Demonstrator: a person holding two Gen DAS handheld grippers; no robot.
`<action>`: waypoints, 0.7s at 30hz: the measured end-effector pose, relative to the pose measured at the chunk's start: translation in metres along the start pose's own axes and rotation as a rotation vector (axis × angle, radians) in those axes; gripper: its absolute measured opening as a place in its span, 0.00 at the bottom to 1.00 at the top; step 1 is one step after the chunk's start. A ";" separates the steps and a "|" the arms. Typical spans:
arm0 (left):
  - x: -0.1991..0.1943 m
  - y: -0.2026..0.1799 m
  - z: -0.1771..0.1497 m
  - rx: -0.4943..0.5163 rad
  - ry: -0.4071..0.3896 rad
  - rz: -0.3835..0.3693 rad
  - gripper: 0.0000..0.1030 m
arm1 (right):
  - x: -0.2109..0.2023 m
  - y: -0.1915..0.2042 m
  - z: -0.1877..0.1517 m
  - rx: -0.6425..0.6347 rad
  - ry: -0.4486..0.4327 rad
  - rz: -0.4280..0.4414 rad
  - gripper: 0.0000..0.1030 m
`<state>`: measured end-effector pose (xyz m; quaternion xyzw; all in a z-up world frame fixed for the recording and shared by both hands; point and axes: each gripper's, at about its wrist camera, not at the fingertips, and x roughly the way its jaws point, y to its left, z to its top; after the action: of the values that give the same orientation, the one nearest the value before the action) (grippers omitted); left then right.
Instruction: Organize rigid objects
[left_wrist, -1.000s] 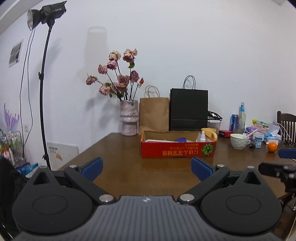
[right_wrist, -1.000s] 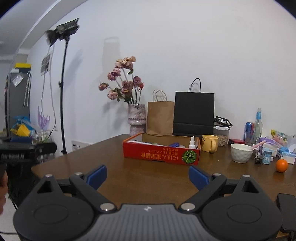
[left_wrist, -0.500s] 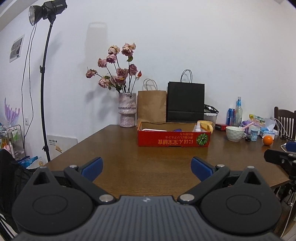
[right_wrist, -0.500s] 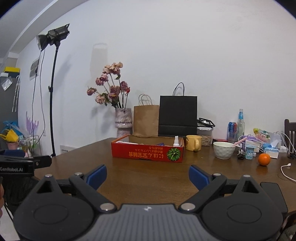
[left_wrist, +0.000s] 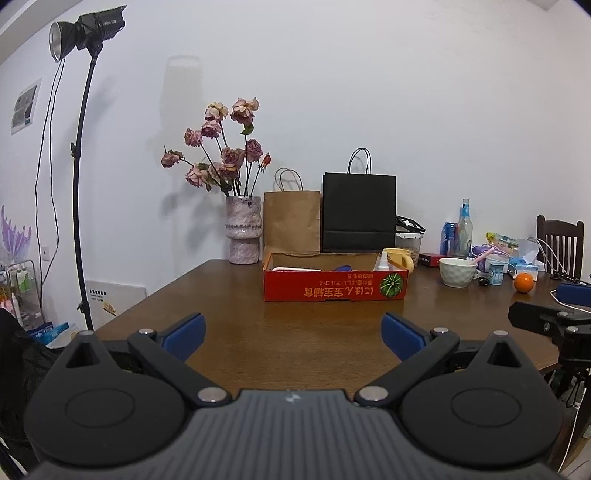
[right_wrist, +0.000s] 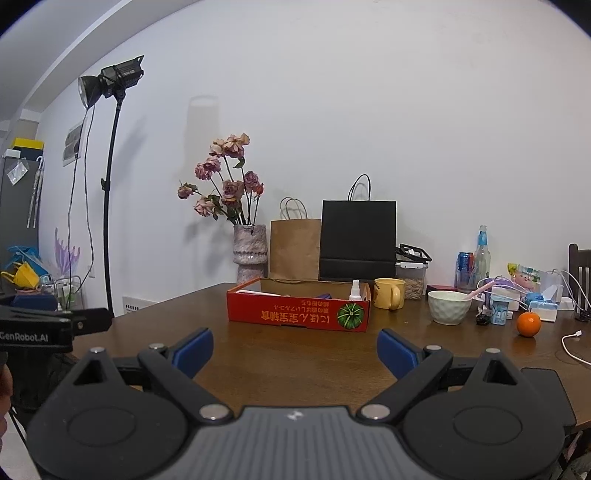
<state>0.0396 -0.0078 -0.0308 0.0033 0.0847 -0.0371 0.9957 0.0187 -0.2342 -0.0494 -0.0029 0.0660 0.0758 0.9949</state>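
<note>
- Red cardboard box (left_wrist: 335, 286) sits mid-table on the brown table (left_wrist: 258, 332), holding a small spray bottle (right_wrist: 355, 290) at its right end.
- Yellow mug (right_wrist: 388, 297), white bowl (right_wrist: 449, 307) and orange (right_wrist: 528, 324) stand to the box's right, apart from one another.
- Left claw (left_wrist: 293, 332) is spread wide with nothing in it, near the table's edge.
- Right claw (right_wrist: 294, 349) is likewise wide open and empty.

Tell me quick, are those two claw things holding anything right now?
Left gripper: open, holding nothing, above the table.
Right gripper: open, holding nothing, also above the table.
</note>
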 end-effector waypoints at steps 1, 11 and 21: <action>0.000 0.000 0.000 0.004 -0.004 0.003 1.00 | 0.000 0.000 -0.001 0.004 0.001 0.006 0.93; -0.001 0.000 0.000 0.007 -0.006 0.007 1.00 | 0.001 0.000 -0.002 0.013 0.002 0.009 0.93; -0.002 0.000 0.001 0.010 -0.009 0.001 1.00 | 0.002 -0.002 -0.002 0.017 0.000 0.007 0.93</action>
<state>0.0383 -0.0077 -0.0293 0.0083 0.0800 -0.0370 0.9961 0.0203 -0.2359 -0.0521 0.0057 0.0666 0.0786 0.9947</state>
